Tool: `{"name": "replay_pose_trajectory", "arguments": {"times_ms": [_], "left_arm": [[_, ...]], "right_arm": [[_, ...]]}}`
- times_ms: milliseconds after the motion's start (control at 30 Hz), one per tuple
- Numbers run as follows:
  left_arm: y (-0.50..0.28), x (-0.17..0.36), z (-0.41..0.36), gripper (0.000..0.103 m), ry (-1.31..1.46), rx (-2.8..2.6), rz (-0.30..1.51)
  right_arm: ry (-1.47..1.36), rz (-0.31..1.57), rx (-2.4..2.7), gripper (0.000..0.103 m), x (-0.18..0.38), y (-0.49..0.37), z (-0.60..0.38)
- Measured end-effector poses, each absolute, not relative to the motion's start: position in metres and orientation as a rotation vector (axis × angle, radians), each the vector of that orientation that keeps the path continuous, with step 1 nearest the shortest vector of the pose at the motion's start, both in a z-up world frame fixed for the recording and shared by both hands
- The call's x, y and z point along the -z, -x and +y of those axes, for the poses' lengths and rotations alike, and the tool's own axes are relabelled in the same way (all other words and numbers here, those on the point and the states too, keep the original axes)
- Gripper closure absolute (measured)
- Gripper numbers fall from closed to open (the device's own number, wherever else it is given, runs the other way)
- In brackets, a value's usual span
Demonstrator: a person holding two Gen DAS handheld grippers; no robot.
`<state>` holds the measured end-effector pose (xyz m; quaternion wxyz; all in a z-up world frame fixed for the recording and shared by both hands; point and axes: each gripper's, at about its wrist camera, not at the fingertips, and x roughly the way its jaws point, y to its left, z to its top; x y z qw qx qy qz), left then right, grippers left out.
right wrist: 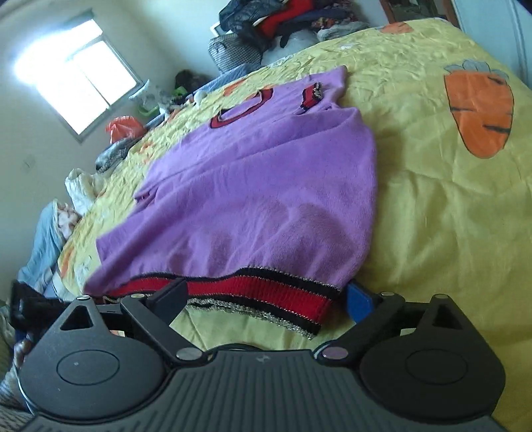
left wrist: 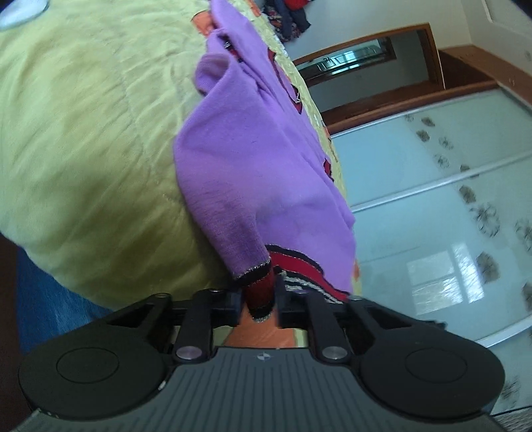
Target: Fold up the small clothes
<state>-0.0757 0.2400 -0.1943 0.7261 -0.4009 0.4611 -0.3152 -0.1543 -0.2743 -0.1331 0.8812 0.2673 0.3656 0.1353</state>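
Yellow bedspread (right wrist: 432, 206) with orange carrot print (right wrist: 478, 113) covers bed, fills most of both views. Purple sweater (right wrist: 252, 186) lies spread on bedspread, red-and-black hem (right wrist: 266, 295) nearest to right gripper. Pile of clothes (right wrist: 282, 20) at far end of bed, window (right wrist: 76, 73) on wall behind. Right gripper (right wrist: 262, 299) released, jaws wide, hem between them, pads not pressing. Left gripper (left wrist: 261, 304) clenched on red cuff (left wrist: 261, 292) of sweater, purple sleeve (left wrist: 232, 186) stretching away from it.
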Motion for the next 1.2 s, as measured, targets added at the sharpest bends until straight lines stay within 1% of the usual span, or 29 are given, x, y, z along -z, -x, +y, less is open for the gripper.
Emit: {"name": "replay_pose_trajectory", "arguments": {"times_ms": [33, 67, 100, 133, 167, 200, 233, 267, 300, 367, 533, 600, 633, 667, 700, 733, 767, 800, 833, 933, 1033, 1200], "left_arm": [[0.077, 0.196, 0.243, 0.059, 0.921, 0.708, 1.007], [0.078, 0.195, 0.246, 0.046, 0.941, 0.714, 0.989], [0.079, 0.194, 0.248, 0.035, 0.952, 0.716, 0.975], [0.081, 0.193, 0.250, 0.030, 0.969, 0.713, 0.965], [0.081, 0.193, 0.253, 0.031, 0.981, 0.705, 0.955], [0.081, 0.194, 0.255, 0.040, 0.987, 0.689, 0.952], [0.081, 0.196, 0.258, 0.047, 1.000, 0.669, 0.957], [0.080, 0.198, 0.259, 0.061, 1.011, 0.651, 0.967], [0.080, 0.201, 0.260, 0.078, 1.013, 0.631, 0.982], [0.082, 0.201, 0.261, 0.097, 0.977, 0.588, 1.009], [0.088, 0.198, 0.269, 0.097, 0.972, 0.550, 0.985], [0.091, 0.200, 0.271, 0.097, 0.977, 0.545, 0.979], [0.092, 0.200, 0.272, 0.097, 0.974, 0.547, 0.976], [0.093, 0.200, 0.272, 0.097, 0.973, 0.548, 0.974], [0.095, 0.201, 0.271, 0.097, 0.975, 0.548, 0.973], [0.096, 0.202, 0.270, 0.097, 0.982, 0.549, 0.973], [0.097, 0.203, 0.271, 0.097, 0.989, 0.549, 0.973], [0.098, 0.203, 0.271, 0.097, 0.989, 0.548, 0.974], [0.097, 0.203, 0.271, 0.097, 0.986, 0.548, 0.975], [0.095, 0.199, 0.270, 0.097, 0.975, 0.548, 0.981], [0.093, 0.194, 0.267, 0.097, 0.946, 0.555, 0.978], [0.096, 0.182, 0.262, 0.097, 0.913, 0.588, 0.923]], "right_arm": [[-0.600, 0.751, -0.290, 0.006, 0.135, 0.156, -0.279], [-0.636, 0.745, -0.303, 0.006, 0.137, 0.157, -0.284], [-0.663, 0.741, -0.309, 0.006, 0.139, 0.158, -0.288], [-0.682, 0.735, -0.308, 0.006, 0.140, 0.159, -0.292], [-0.695, 0.732, -0.311, 0.006, 0.140, 0.159, -0.294], [-0.696, 0.729, -0.316, 0.006, 0.141, 0.160, -0.295], [-0.687, 0.727, -0.318, 0.006, 0.140, 0.160, -0.293], [-0.676, 0.726, -0.317, 0.006, 0.140, 0.159, -0.291], [-0.671, 0.725, -0.315, 0.006, 0.139, 0.159, -0.290], [-0.660, 0.725, -0.313, 0.006, 0.138, 0.159, -0.289], [-0.691, 0.710, -0.314, 0.007, 0.140, 0.163, -0.294], [-0.693, 0.703, -0.309, 0.010, 0.141, 0.166, -0.295], [-0.692, 0.699, -0.302, 0.016, 0.142, 0.167, -0.295], [-0.699, 0.695, -0.294, 0.024, 0.143, 0.168, -0.296], [-0.716, 0.694, -0.288, 0.030, 0.145, 0.169, -0.298], [-0.732, 0.696, -0.288, 0.041, 0.147, 0.169, -0.299], [-0.746, 0.701, -0.288, 0.049, 0.150, 0.169, -0.300], [-0.754, 0.700, -0.284, 0.052, 0.152, 0.170, -0.301], [-0.759, 0.696, -0.277, 0.058, 0.153, 0.172, -0.302], [-0.803, 0.690, -0.272, 0.098, 0.159, 0.174, -0.306], [-0.802, 0.677, -0.268, 0.099, 0.163, 0.177, -0.307], [-0.880, 0.556, -0.291, 0.099, 0.157, 0.190, -0.315]]}}
